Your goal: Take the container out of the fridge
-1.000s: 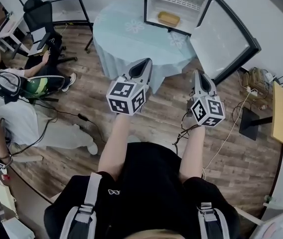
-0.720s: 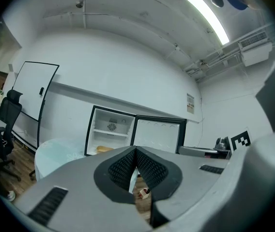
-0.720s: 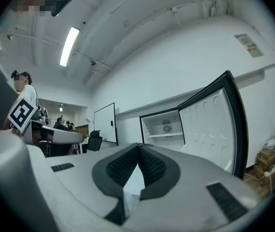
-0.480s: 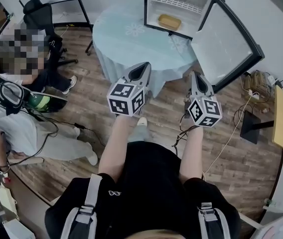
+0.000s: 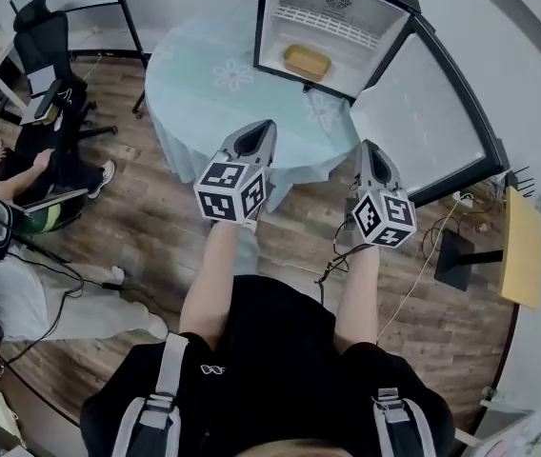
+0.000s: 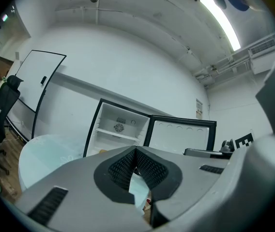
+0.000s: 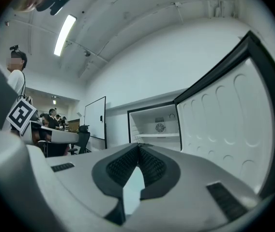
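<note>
A small yellow container [image 5: 307,62] lies on the floor of the open mini fridge [image 5: 335,3], which stands on a round table with a pale blue cloth [image 5: 204,89]. The fridge door [image 5: 426,122] is swung wide to the right. My left gripper [image 5: 261,129] is shut and empty, held over the table's near edge. My right gripper [image 5: 369,149] is shut and empty too, in front of the door. Both point toward the fridge and are well short of it. In both gripper views the fridge interior [image 6: 120,127] [image 7: 159,127] shows above the closed jaws.
Seated people and black office chairs [image 5: 47,36] are at the left, with cables on the wooden floor [image 5: 156,217]. A wooden board [image 5: 521,246] and a black stand [image 5: 456,258] sit at the right. A whiteboard [image 6: 43,88] leans on the wall left of the fridge.
The view has moved closer to the table and fridge. Both grippers have advanced toward the fridge, still shut.
</note>
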The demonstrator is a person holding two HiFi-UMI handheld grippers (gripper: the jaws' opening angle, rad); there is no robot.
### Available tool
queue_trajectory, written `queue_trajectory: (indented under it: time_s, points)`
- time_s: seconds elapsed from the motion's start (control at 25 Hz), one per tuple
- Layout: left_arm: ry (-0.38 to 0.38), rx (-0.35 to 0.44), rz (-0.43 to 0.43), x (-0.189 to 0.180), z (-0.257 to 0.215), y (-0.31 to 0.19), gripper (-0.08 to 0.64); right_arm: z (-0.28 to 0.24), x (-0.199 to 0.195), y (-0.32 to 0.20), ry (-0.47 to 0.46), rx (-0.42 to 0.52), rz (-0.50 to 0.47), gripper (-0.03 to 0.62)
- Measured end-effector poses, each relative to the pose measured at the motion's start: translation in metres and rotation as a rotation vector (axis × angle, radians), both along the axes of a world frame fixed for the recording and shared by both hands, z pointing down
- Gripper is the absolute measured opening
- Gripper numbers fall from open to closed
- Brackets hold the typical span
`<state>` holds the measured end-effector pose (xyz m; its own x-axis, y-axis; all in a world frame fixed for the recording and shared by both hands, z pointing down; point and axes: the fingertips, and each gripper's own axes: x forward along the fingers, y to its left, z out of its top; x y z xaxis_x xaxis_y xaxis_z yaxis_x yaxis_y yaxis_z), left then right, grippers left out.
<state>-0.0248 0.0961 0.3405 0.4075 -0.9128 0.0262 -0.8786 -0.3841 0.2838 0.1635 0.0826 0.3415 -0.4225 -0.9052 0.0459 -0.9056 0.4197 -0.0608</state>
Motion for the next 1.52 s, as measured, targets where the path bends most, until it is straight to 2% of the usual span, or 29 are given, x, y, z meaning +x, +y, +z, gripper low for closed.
queue_trajectory:
  time_s: [0.12,0.2,0.32,0.4,0.56,0.72,1.08,1.28,1.36,1.52]
  points:
    - [0.070,0.039,-0.038,-0.021,0.002,-0.038,0.000,0.014,-0.019,-0.044,0.031,-0.027,-0.009,0.006]
    - [0.074,0.049,-0.078,-0.040,0.000,-0.067,0.000,0.013,-0.033,-0.078,0.035,-0.029,-0.004,0.006]
    - [0.014,0.002,-0.103,-0.056,0.010,-0.116,0.000,0.013,-0.050,-0.127,0.016,-0.034,-0.001,0.006]
    - [0.002,-0.043,-0.097,-0.061,0.023,-0.145,0.000,0.024,-0.062,-0.153,0.006,-0.067,-0.008,0.006]
    - [-0.012,-0.136,-0.045,-0.056,0.052,-0.202,0.000,0.052,-0.081,-0.198,-0.006,-0.157,-0.007,0.006]
    - [-0.023,-0.181,0.002,-0.050,0.070,-0.258,0.000,0.072,-0.090,-0.248,-0.009,-0.209,0.007,0.006]
    - [-0.021,-0.248,0.079,-0.038,0.083,-0.342,0.000,0.082,-0.070,-0.301,0.006,-0.254,0.082,0.006]
    - [-0.060,-0.301,0.097,-0.017,0.104,-0.365,0.000,0.103,-0.045,-0.320,0.005,-0.324,0.113,0.006]
    - [-0.070,-0.323,0.093,-0.013,0.112,-0.371,0.002,0.114,-0.042,-0.327,0.026,-0.356,0.113,0.006]
    - [-0.103,-0.354,0.075,-0.013,0.126,-0.386,0.002,0.136,-0.032,-0.346,0.077,-0.435,0.173,0.007]
